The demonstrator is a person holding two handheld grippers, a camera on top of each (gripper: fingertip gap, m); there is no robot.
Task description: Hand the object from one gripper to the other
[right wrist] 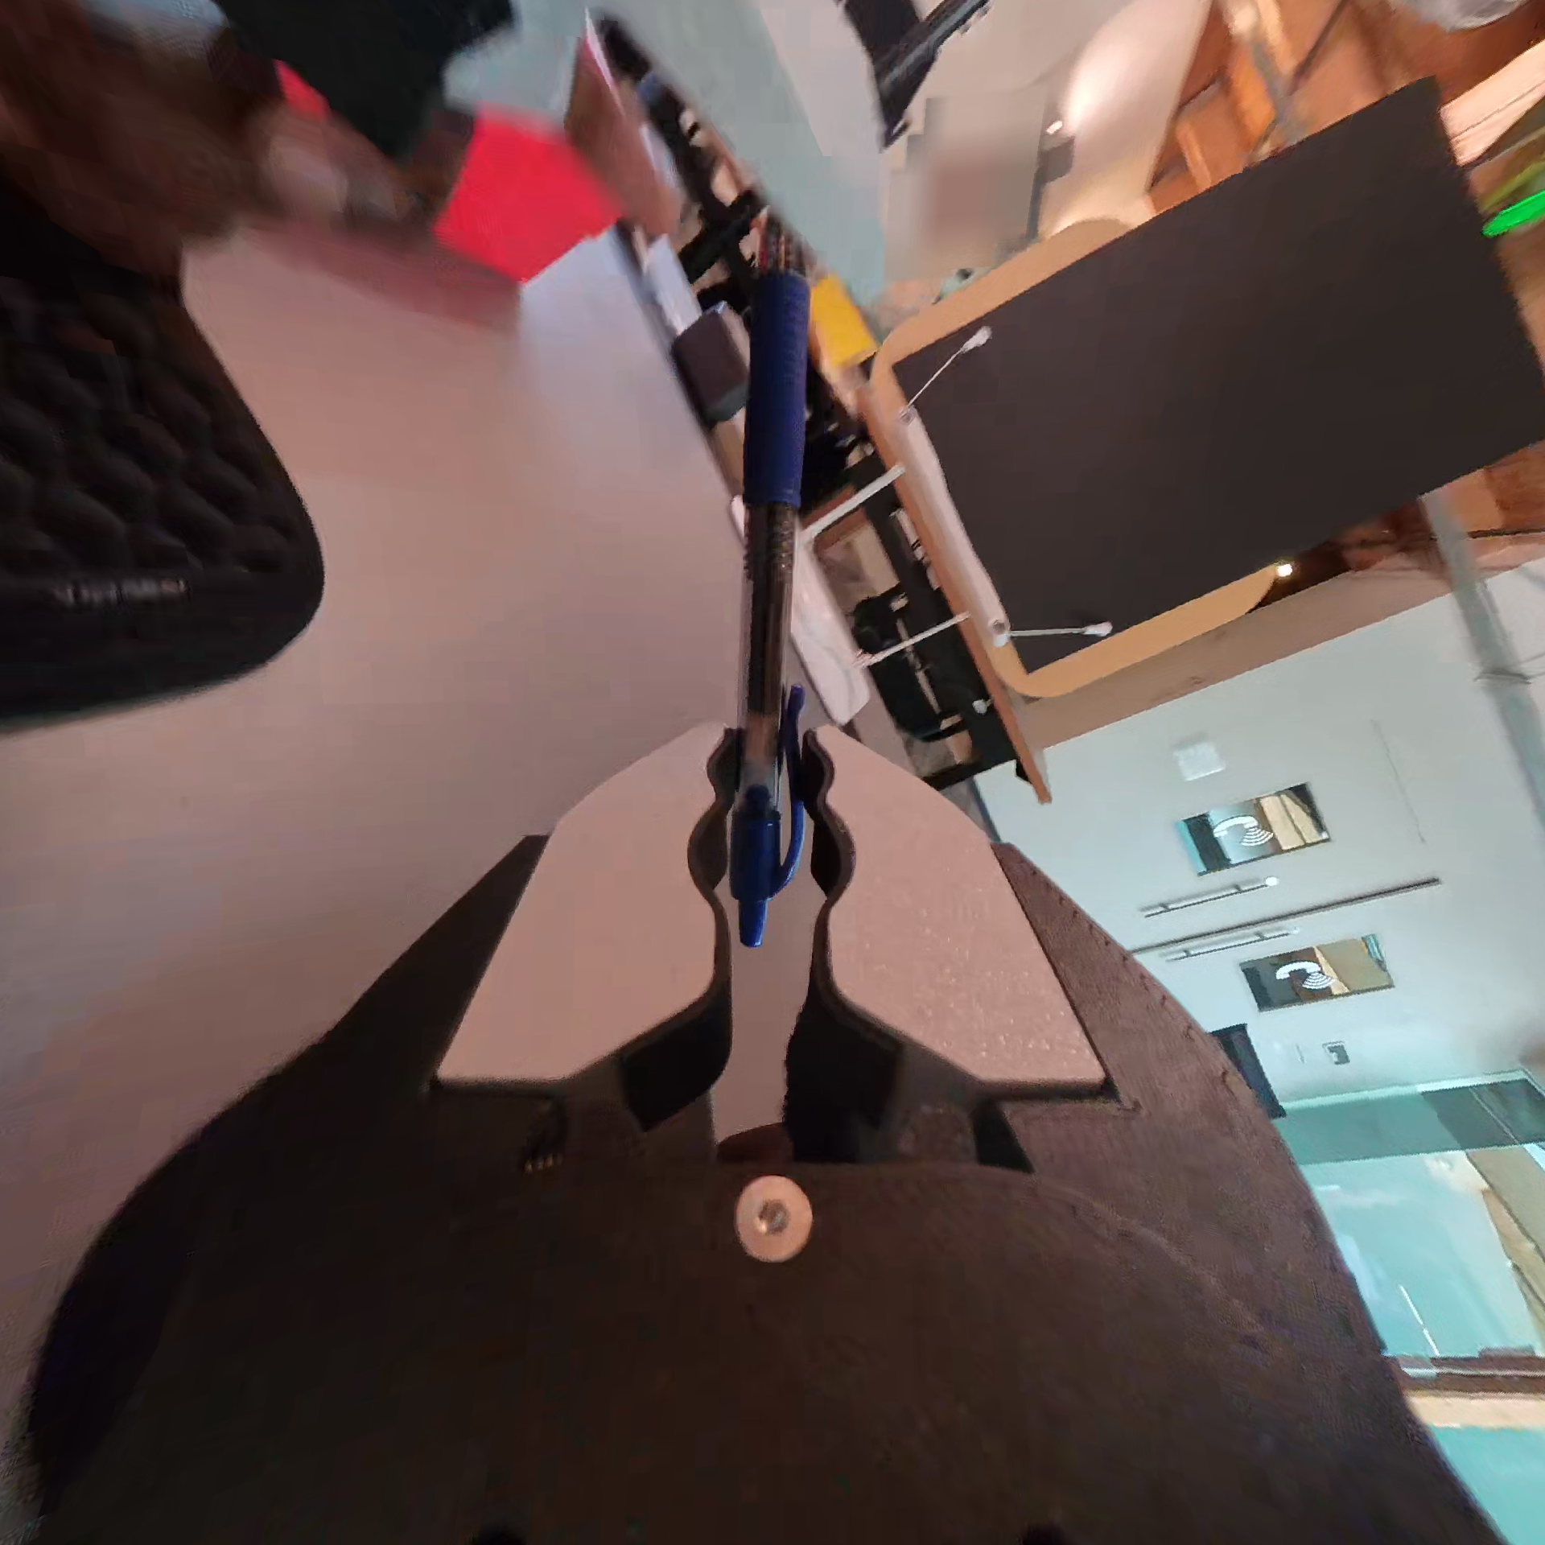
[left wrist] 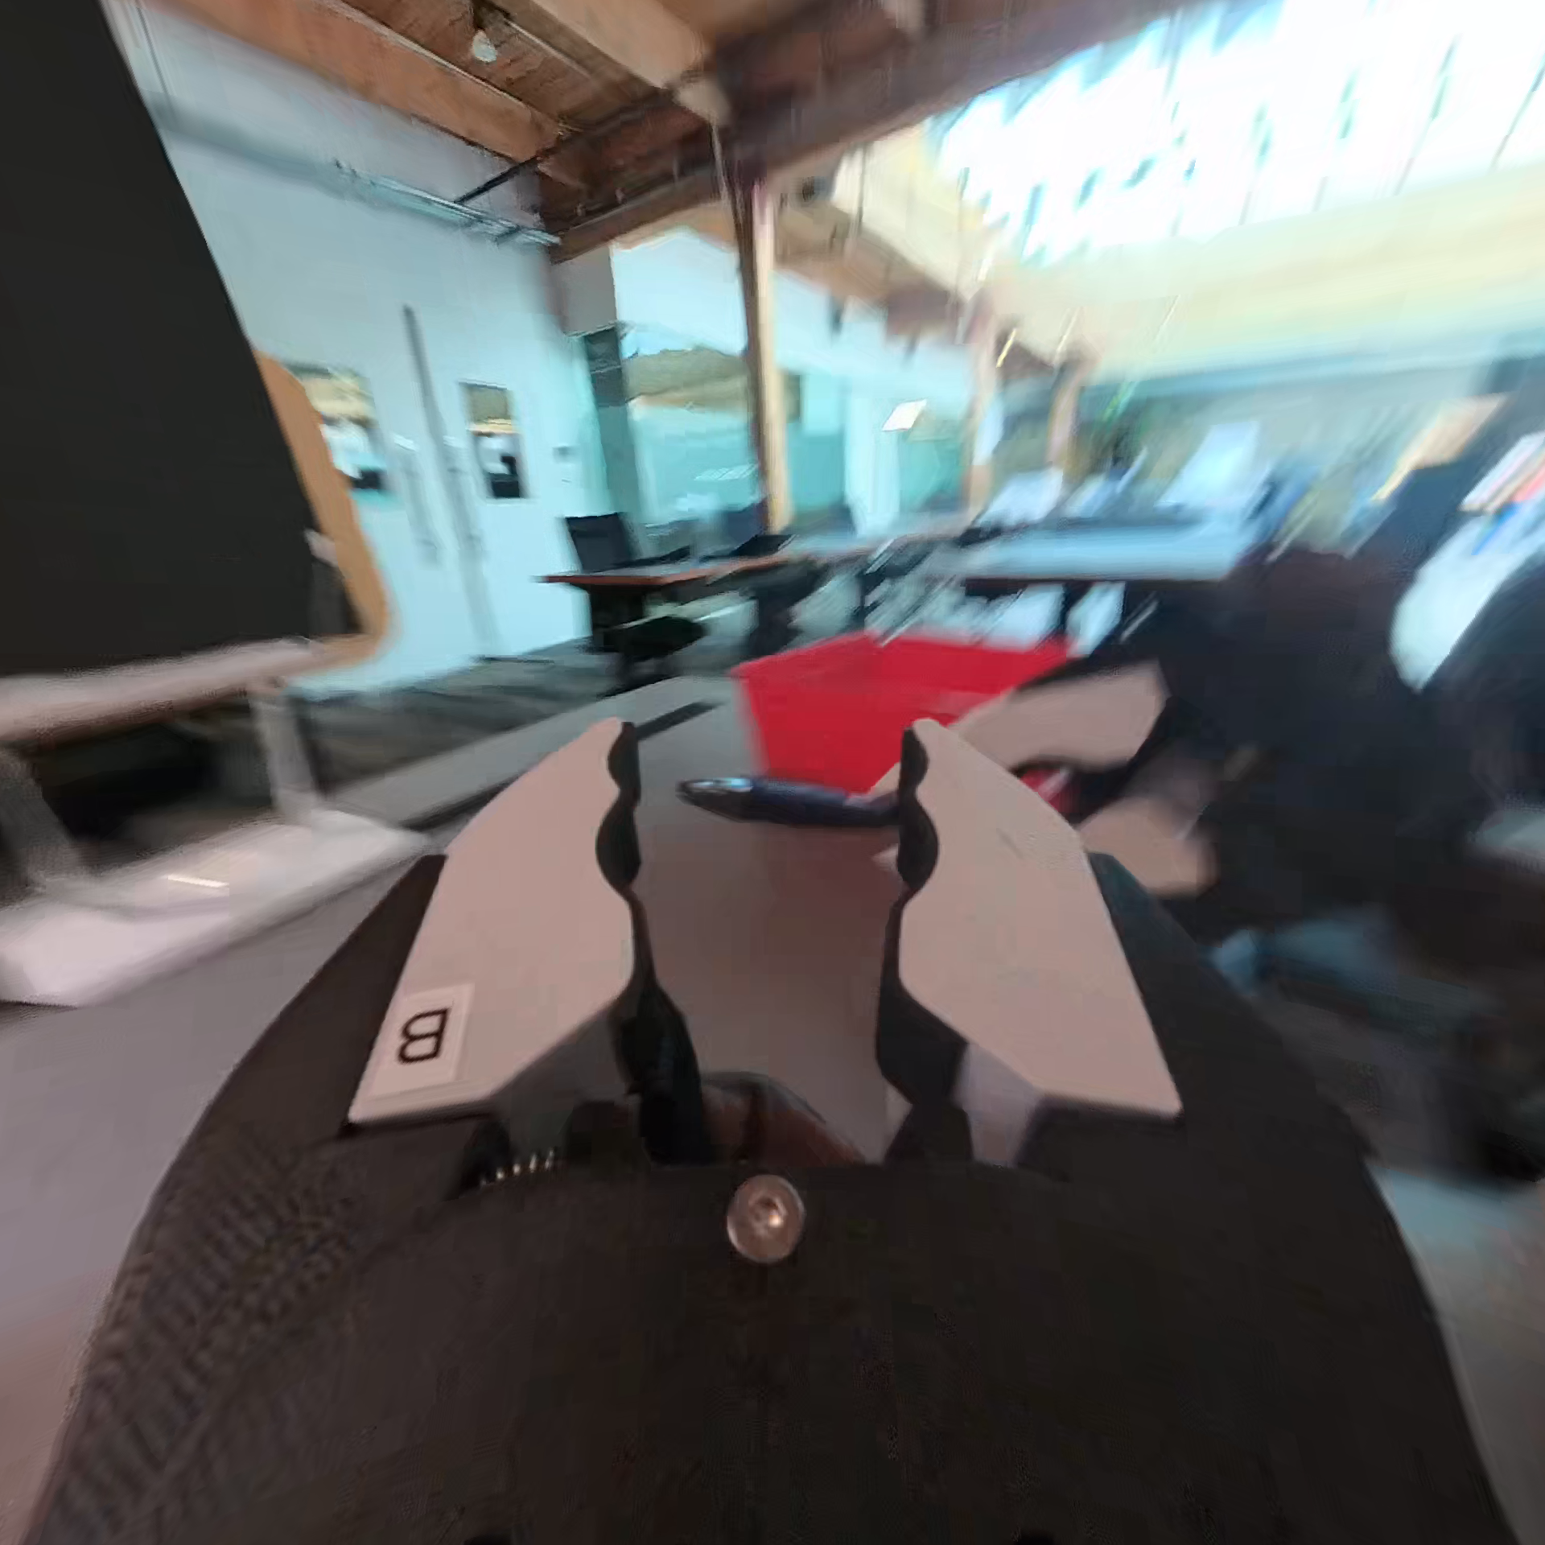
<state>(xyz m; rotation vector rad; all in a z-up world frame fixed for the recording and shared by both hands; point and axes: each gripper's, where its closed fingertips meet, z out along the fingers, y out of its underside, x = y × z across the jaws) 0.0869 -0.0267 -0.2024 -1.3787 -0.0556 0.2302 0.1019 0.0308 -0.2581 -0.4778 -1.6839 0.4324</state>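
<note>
While the left gripper gapes empty with the pen crosswise beyond its tips, lying 9-to-3, the right gripper clamps the pen's clip end, barrel pointing to 12.

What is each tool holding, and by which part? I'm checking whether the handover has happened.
The right tool is shut on the pen at its clip end; the grip end points away. The left tool is open and empty.
</note>
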